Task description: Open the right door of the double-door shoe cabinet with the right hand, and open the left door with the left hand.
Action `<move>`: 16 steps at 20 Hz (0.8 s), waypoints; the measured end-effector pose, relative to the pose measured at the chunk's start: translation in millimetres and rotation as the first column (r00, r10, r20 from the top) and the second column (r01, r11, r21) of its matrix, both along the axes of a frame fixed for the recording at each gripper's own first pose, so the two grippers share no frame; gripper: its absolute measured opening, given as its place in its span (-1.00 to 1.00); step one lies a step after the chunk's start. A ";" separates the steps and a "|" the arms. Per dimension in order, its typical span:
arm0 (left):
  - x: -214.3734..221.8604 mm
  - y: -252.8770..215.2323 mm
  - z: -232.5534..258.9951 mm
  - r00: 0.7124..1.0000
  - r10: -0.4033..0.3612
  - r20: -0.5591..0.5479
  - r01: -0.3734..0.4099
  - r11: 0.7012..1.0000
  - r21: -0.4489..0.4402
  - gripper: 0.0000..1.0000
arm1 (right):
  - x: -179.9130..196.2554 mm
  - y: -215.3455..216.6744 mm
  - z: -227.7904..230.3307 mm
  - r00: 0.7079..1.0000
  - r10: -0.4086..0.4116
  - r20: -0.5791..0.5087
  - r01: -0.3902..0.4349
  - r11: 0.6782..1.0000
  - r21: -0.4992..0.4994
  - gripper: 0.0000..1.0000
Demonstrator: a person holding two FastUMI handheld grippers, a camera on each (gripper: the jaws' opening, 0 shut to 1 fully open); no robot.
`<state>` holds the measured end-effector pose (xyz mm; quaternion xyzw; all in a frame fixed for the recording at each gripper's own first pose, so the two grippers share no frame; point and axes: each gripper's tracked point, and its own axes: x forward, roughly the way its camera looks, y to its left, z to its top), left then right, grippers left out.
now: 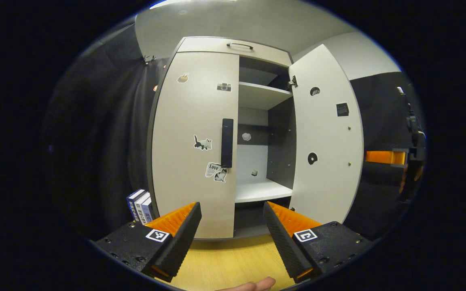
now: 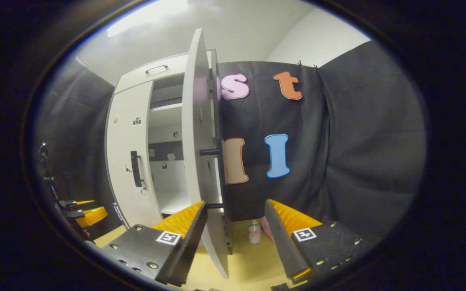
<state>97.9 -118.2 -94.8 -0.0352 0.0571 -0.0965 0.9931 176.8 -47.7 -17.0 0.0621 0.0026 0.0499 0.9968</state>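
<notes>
Staged recording booth, not a real home. Black cloth wall point(image 2: 338, 141) hangs behind and beside the shoe cabinet point(image 1: 194, 141), clipped at the top, w/ plain white room wall and ceiling above it. Pale wood-look floor point(image 1: 225, 258). Cabinet is household furniture: white double doors w/ stickers, black bar handle point(image 1: 227, 142), drawer on top, mostly bare shelves inside. Few props about: some boxed items point(image 1: 140, 206) on the floor at the cabinet's left, a small bottle point(image 2: 254, 233) on the floor by the cloth at right.
</notes>
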 end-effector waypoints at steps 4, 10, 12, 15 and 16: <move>34.9 3.0 0.6 1.000 0.023 -0.016 -0.024 0.999 -0.030 0.94 | -54.7 5.0 6.9 0.998 -0.023 0.062 0.022 1.000 0.017 1.00; 86.7 16.9 25.9 0.997 0.070 0.024 -0.068 0.994 -0.086 0.93 | -104.2 23.2 -12.6 0.997 -0.044 0.071 0.042 0.999 0.031 1.00; 101.5 21.2 35.8 0.996 0.080 0.042 -0.076 0.993 -0.090 0.93 | -109.2 33.3 -27.7 0.998 -0.032 0.051 0.031 0.999 0.021 0.94; 125.8 14.2 45.0 0.997 0.057 0.049 -0.054 0.996 -0.071 0.91 | -115.2 49.1 -38.3 0.999 -0.010 0.032 0.009 0.999 0.036 1.00; 134.0 10.4 43.4 0.998 0.052 0.032 -0.050 0.997 -0.063 0.91 | -118.2 52.0 -40.9 1.000 -0.011 0.030 0.010 0.999 0.033 0.94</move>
